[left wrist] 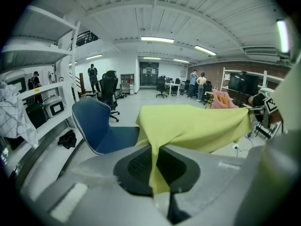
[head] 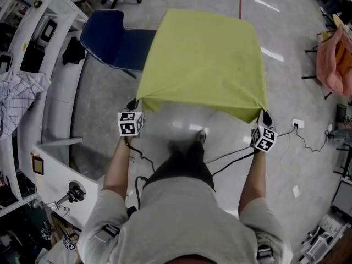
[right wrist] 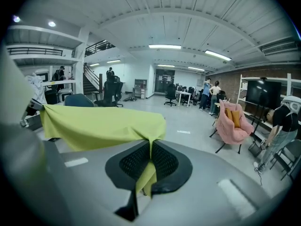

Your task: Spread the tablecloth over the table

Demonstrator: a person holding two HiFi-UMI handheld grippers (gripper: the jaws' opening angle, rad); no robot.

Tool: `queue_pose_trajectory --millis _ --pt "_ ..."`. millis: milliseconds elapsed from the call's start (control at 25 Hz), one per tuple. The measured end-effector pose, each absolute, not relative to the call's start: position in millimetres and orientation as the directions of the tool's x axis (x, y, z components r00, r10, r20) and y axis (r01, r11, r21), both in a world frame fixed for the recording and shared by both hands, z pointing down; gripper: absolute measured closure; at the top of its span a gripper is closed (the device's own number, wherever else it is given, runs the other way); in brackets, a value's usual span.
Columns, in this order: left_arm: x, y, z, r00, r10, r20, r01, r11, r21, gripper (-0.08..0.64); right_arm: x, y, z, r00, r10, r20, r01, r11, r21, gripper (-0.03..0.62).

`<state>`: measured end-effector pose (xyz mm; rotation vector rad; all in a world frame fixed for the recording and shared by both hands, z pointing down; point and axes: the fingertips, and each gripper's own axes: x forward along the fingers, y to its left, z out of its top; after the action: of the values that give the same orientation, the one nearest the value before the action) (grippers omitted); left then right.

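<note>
Right gripper (right wrist: 150, 149), clamped on a yellow-green tablecloth (right wrist: 99, 125).
Jaws stood pressed together on one cloth corner, with a tail of fabric hanging below the pads. The cloth stretched away leftward. A pink armchair (right wrist: 233, 122) stood well apart at right, on the grey floor (right wrist: 188, 126).

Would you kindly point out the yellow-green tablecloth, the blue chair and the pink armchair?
yellow-green tablecloth (head: 201, 59), head view, centre of the cloth.
blue chair (left wrist: 91, 121), left gripper view, its backrest.
pink armchair (right wrist: 233, 132), right gripper view, its seat.
</note>
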<state>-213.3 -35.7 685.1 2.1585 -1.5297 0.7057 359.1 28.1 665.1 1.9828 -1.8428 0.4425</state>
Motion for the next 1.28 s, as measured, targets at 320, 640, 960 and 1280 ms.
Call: queue_pose_trajectory --millis 320,640,960,1280 --pt "-219 -18 714 0.225 -0.699 0.679 -0.954 -0.299 0.008 0.520 353 42 687 0.095 -0.839 0.536 -0.994 -0.052 0.094 0.556" --pt "-215 17 749 0.238 -0.625 0.744 -0.945 -0.326 0.028 0.431 336 49 696 0.095 -0.839 0.535 -0.995 -0.080 0.053 0.473" --pt "-177 12 734 0.286 -0.666 0.689 -0.940 -0.336 0.064 0.435 273 25 664 0.021 -0.889 0.457 -0.998 0.006 0.057 0.562" --pt "-100 -4 673 0.368 -0.761 0.534 -0.921 -0.379 0.094 0.540 185 15 598 -0.105 -0.941 0.323 -0.994 0.105 -0.016 0.584"
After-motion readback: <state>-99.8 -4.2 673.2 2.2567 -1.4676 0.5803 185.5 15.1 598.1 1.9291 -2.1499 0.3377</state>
